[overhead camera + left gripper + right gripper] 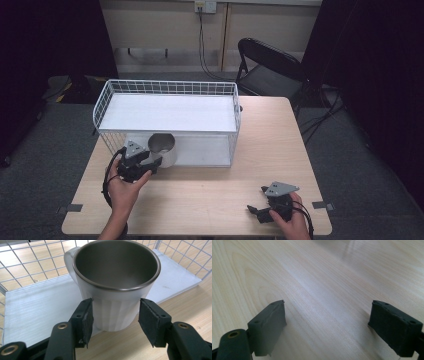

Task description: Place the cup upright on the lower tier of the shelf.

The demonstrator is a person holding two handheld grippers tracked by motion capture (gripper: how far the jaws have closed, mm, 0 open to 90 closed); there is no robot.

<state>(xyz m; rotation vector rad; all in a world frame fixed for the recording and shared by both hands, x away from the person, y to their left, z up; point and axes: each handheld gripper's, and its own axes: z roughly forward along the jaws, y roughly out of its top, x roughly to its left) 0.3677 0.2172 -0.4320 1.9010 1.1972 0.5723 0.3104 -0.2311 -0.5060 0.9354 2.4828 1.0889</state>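
A white mug [162, 147] with a steel-grey inside stands upright at the front edge of the wire rack's lower shelf [37, 315], its handle turned away. My left gripper [152, 162] reaches it from the front. In the left gripper view the mug [117, 277] sits between the jaws of the left gripper [115, 312], and both pads [88, 320] lie against its lower sides. Near the table's front right edge my right gripper [256, 199] rests low over the bare wood. In its own view the right gripper [327, 320] stands open with nothing between the jaws.
The white wire rack [170, 87] with a flat upper shelf takes up the back left of the wooden table [270, 150]. A black folding chair [270, 70] stands behind the table's far right corner. Dark curtains hang at both sides.
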